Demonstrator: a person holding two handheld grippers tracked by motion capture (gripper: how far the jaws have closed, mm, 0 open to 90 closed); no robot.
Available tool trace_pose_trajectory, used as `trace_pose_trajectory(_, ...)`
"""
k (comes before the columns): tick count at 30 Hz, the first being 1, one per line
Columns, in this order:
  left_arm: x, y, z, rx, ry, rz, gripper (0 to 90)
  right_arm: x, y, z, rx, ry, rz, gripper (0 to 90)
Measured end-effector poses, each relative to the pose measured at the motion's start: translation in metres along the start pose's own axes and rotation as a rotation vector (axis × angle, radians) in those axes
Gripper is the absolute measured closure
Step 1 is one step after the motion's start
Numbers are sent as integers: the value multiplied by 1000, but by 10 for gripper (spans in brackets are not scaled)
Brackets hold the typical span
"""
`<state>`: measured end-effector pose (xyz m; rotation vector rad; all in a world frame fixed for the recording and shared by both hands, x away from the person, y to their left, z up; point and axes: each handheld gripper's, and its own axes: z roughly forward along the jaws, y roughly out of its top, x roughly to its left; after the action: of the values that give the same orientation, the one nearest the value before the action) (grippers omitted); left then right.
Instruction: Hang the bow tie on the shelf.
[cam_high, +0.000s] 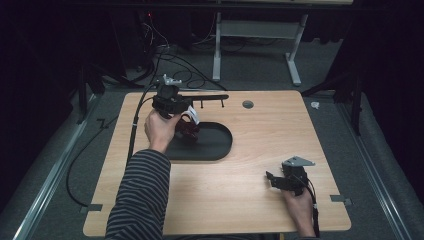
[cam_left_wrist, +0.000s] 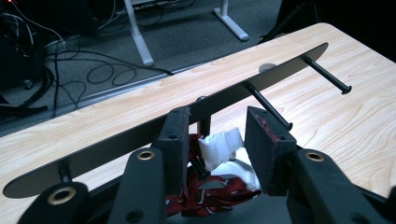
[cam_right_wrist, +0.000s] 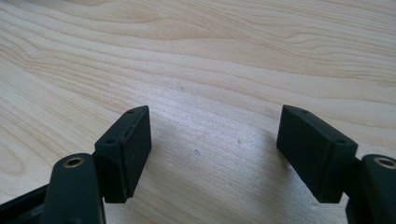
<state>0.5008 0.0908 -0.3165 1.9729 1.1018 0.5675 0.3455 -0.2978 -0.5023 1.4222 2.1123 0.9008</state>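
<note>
Dark carpet and loose cables surround the pale wooden counter (cam_high: 240, 150), with a white-legged frame standing at twelve o'clock beyond it. On the counter's ten o'clock part lies a black oval tray (cam_high: 212, 142), and behind it stands a long black rack (cam_left_wrist: 224, 95) with pegs sticking out. The left gripper (cam_high: 181, 116) hovers over the tray's near-left end, and a red-and-white cloth (cam_left_wrist: 219, 179) hangs bunched on one peg — seen between the left gripper's fingers (cam_left_wrist: 175, 140), which stand apart on either side of it, released rather than pinching. A white fold of the cloth sits at the top of the bundle. Down at five o'clock the right gripper (cam_high: 278, 180) rests low over bare wood, well apart from the tray — its fingers (cam_right_wrist: 126, 149) are spread wide, with nothing in them.
</note>
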Motion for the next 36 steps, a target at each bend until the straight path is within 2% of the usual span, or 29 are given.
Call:
trace_pose_trajectory(11,1,-2,-5,-8,9,5,584,0,0,0,2,-1,0,277)
trace_pose_trajectory(27,5,-14,-29,-38,-4,13,585,0,0,0,2,-5,-8,280)
trace_pose_trajectory(33,5,-17,-39,-31,-4,43,582,0,0,0,2,-5,-6,279)
trace_pose_trajectory(36,7,-20,-44,-34,-4,39,581,0,0,0,2,-5,-6,279)
